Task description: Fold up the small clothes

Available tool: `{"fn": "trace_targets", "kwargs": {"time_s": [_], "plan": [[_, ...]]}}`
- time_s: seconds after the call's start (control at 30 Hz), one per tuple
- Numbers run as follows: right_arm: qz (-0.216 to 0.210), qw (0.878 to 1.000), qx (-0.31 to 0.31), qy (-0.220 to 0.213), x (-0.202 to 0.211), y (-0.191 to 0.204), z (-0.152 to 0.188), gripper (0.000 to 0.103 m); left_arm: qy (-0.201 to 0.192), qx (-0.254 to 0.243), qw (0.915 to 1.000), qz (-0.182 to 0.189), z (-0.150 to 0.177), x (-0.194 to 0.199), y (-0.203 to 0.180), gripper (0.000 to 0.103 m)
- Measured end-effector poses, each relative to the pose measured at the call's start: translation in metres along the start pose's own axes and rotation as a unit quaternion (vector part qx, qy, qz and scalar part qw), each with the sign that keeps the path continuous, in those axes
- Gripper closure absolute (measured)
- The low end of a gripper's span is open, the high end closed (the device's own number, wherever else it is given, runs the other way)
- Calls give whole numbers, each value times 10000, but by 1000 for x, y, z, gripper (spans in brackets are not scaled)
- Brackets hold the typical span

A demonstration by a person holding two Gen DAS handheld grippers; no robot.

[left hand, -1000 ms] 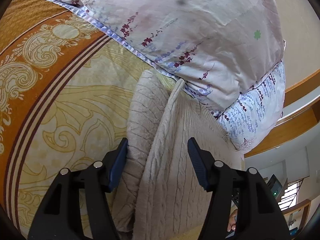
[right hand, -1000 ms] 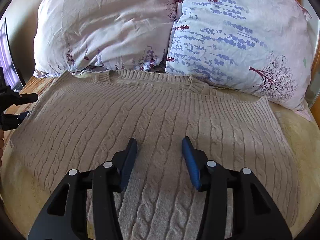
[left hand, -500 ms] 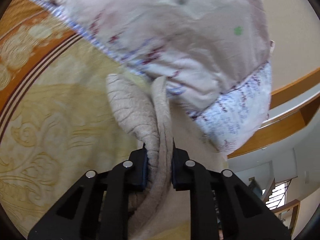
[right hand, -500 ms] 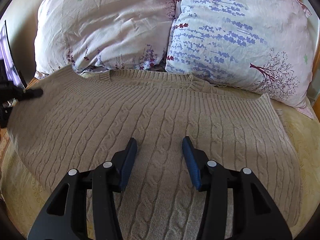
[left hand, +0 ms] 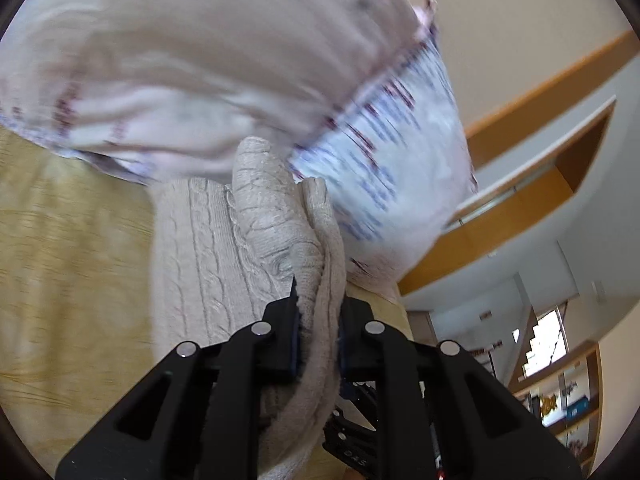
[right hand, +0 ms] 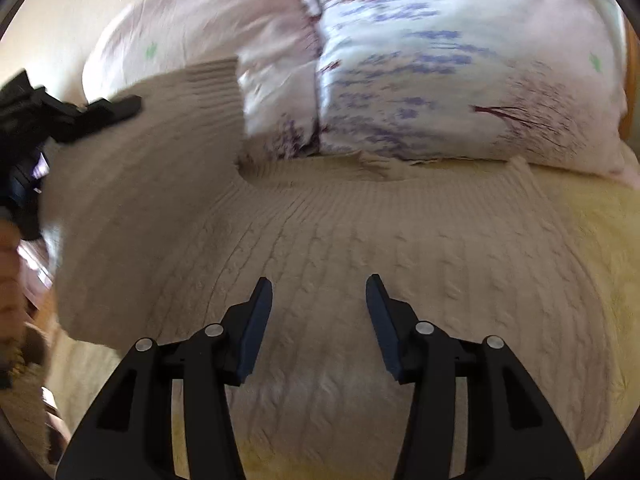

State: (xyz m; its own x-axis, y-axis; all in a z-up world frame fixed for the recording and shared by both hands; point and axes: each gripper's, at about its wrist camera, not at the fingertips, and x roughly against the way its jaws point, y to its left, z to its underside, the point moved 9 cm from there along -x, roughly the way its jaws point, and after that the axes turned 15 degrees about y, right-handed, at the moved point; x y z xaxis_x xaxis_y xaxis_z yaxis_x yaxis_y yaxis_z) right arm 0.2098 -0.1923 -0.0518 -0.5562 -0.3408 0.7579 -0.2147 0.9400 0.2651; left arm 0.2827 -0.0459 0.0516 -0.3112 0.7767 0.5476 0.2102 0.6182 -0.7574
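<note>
A beige cable-knit sweater (right hand: 360, 240) lies spread on the bed below the pillows. Its left side is raised off the bed and curls over toward the middle. My left gripper (left hand: 318, 308) has that edge bunched between its pads, and its jaws are still closing on the sweater (left hand: 200, 260). In the right wrist view the left gripper (right hand: 120, 106) shows at the far left, holding the lifted flap. My right gripper (right hand: 319, 292) hovers over the sweater's lower middle. Its jaws are opening, with nothing between them.
A pink floral pillow (right hand: 192, 40) and a blue floral pillow (right hand: 440, 80) lean at the head of the bed, touching the sweater's collar. The yellow patterned bedspread (right hand: 592, 240) shows around the sweater. A wooden headboard (left hand: 520, 92) stands behind. A person's hand (right hand: 8, 280) is at the left edge.
The left gripper shut on the sweater's left edge, then lifted it and carried it toward the middle. The right gripper's jaws widened a little and it shifted over the sweater.
</note>
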Motion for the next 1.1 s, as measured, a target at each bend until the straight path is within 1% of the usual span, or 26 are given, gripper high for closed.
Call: {"fn": "trace_targets", "kwargs": {"time_s": [0.07, 0.13, 0.17, 0.2, 0.23, 0.27, 0.33, 0.37, 0.4, 0.47, 0.53, 0.57, 0.6, 0.63, 0.67, 0.7, 0.73, 0.77, 0.8, 0.83, 0.87, 0.9, 0.97, 1.0, 1.03, 1.1], "plan": [[-296, 9993, -241, -64, 12, -14, 1, 41, 192, -127, 9997, 46, 8, -24, -14, 90], [-819, 9947, -608, -123, 26, -34, 3, 39, 372, -195, 9991, 53, 16, -47, -23, 90], [-1020, 9917, -768, -130, 30, -41, 2, 36, 479, -206, 9986, 64, 21, -59, -26, 90], [-1345, 9855, -1022, -148, 35, -53, 2, 34, 645, -230, 9976, 76, 28, -75, -28, 90], [-1647, 9783, -1244, -156, 40, -62, 3, 30, 783, -255, 9966, 63, 35, -88, -30, 90], [-2024, 9676, -1501, -143, 44, -72, 3, 25, 886, -275, 9957, 39, 40, -99, -32, 90], [-2474, 9525, -1772, -88, 50, -81, 5, 22, 1164, -385, 9925, -36, 54, -121, -34, 87], [-2643, 9464, -1858, -42, 51, -84, 4, 22, 1328, -417, 9902, 67, 61, -129, -36, 85], [-2750, 9424, -1903, 50, 52, -83, 3, 21, 1383, -428, 9893, 164, 65, -131, -38, 80], [-2774, 9415, -1905, 170, 54, -82, 3, 20, 1403, -527, 9873, 535, 70, -121, -46, 70], [-2723, 9422, -1909, 405, 49, -78, 1, 19, 1288, -574, 9872, 741, 71, -101, -49, 46], [-2728, 9414, -1919, 500, 46, -78, 1, 19, 1166, -590, 9885, 756, 70, -92, -48, 41], [-2736, 9402, -1934, 609, 41, -76, 0, 19, 920, -611, 9917, 660, 66, -78, -44, 38], [-2738, 9389, -1954, 722, 36, -74, -1, 19, 683, -594, 9949, 437, 61, -65, -34, 36], [-2730, 9381, -1960, 842, 31, -71, -2, 19, 406, -501, 9979, 27, 56, -51, -18, 34], [-2676, 9384, -1969, 946, 27, -72, 1, 20, 263, -401, 9983, -316, 51, -43, -4, 33], [-2581, 9402, -1970, 1035, 23, -72, 2, 22, 206, -334, 9977, -549, 50, -38, 8, 33], [-2534, 9418, -1942, 1049, 21, -72, 3, 29, 169, -222, 9962, -821, 48, -35, 21, 33], [-2549, 9424, -1863, 1105, 19, -68, 3, 33, 190, -111, 9951, -963, 48, -34, 32, 33], [-2587, 9413, -1842, 1149, 16, -65, 3, 40, 250, -3, 9944, -1024, 48, -37, 40, 33], [-2597, 9411, -1838, 1145, 14, -65, 2, 43, 350, 119, 9935, -1078, 50, -41, 50, 33], [-2590, 9421, -1820, 1108, 11, -64, -1, 44, 421, 168, 9929, -1099, 52, -44, 54, 33], [-2518, 9432, -1906, 1033, 3, -69, -8, 51, 613, 234, 9917, -1108, 57, -57, 60, 33], [-2507, 9426, -1972, 987, -1, -72, -11, 52, 709, 275, 9915, -1055, 60, -64, 61, 33], [-2487, 9425, -2016, 954, -4, -74, -15, 55, 762, 291, 9919, -970, 62, -69, 60, 32], [-2263, 9481, -2052, 883, -12, -79, -23, 70, 816, 273, 9922, -903, 62, -76, 58, 31]]}}
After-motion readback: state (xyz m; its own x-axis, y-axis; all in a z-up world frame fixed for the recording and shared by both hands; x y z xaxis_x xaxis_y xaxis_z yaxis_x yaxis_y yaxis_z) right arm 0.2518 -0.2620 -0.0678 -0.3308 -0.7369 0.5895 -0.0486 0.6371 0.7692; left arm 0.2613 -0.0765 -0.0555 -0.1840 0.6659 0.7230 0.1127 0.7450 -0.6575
